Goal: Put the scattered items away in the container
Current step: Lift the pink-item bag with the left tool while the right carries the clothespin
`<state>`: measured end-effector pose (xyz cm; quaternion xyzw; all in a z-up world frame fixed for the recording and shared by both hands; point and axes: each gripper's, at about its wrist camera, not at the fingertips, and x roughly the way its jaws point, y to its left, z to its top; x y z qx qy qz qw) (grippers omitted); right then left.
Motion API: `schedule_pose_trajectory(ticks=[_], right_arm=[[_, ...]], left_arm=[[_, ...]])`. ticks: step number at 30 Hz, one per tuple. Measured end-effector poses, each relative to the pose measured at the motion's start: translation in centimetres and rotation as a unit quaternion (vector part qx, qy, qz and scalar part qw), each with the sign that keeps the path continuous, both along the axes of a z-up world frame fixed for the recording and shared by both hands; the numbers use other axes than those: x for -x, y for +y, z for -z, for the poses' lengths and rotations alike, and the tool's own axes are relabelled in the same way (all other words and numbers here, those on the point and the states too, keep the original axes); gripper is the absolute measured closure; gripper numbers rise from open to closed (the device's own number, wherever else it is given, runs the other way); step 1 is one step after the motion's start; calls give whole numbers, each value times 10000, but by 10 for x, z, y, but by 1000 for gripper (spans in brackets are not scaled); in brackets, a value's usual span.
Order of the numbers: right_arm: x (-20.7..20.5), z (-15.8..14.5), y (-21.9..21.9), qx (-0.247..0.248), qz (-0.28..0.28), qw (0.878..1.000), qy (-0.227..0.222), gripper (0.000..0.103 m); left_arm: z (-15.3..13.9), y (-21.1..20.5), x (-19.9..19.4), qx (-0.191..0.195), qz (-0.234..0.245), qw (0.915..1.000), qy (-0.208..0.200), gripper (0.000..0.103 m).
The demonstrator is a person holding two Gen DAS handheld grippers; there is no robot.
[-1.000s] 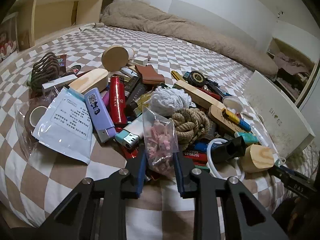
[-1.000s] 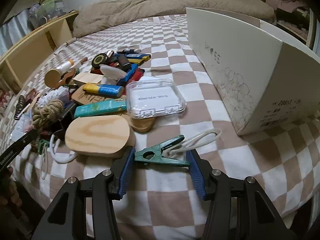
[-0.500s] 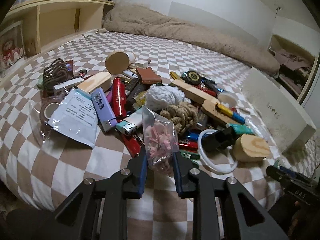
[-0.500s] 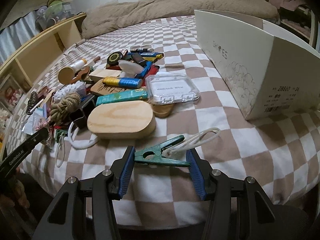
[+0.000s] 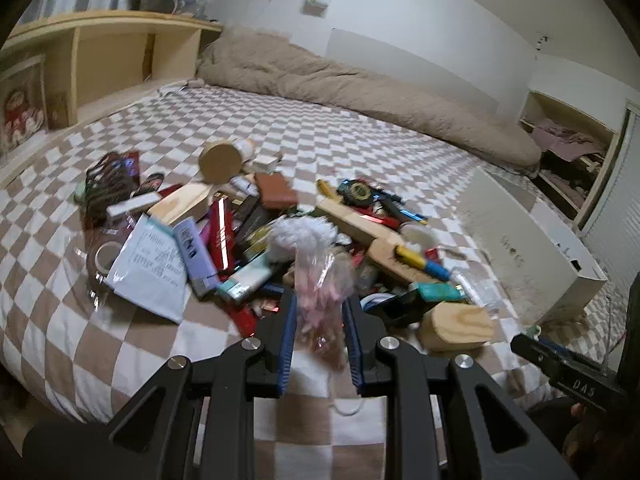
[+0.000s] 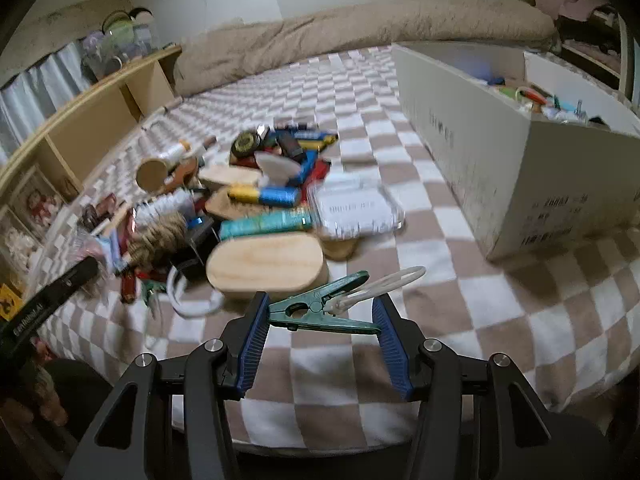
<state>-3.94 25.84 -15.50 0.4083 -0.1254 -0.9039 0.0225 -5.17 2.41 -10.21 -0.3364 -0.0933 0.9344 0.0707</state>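
Between the blue pads of the left gripper (image 5: 319, 334) hangs a small clear plastic bag of pink pieces (image 5: 322, 280), pinched at its lower part above the near edge of the pile; judged light, limp and slippery, best gripped across gathered film. The right gripper (image 6: 324, 338) is closed endwise on a green plastic clothes clamp (image 6: 320, 308); judged stiff and light. The white cardboard box (image 6: 500, 168) stands to the far right on the checked bedcover (image 6: 460, 292).

"DAS" on right hand-held gripper (image 5: 576, 376); "GenRobot.AI" on left hand-held gripper (image 6: 44, 304) (box print blurred).
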Motion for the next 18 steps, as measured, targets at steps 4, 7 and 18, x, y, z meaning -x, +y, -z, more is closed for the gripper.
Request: schedule_pose_trajectory(ticks=[4, 7, 18], right_arm=[[-1, -21, 7, 19, 24, 9996, 279, 49], [0, -36, 12, 0, 38, 9989, 477, 49], [2, -76, 28, 119, 13, 9949, 1005, 49]], left_arm=[[-19, 12, -1, 42, 121, 9996, 251, 80], [-31, 18, -1, -53, 207, 9991, 366, 80], [-60, 27, -1, -196, 362, 9970, 654, 80]])
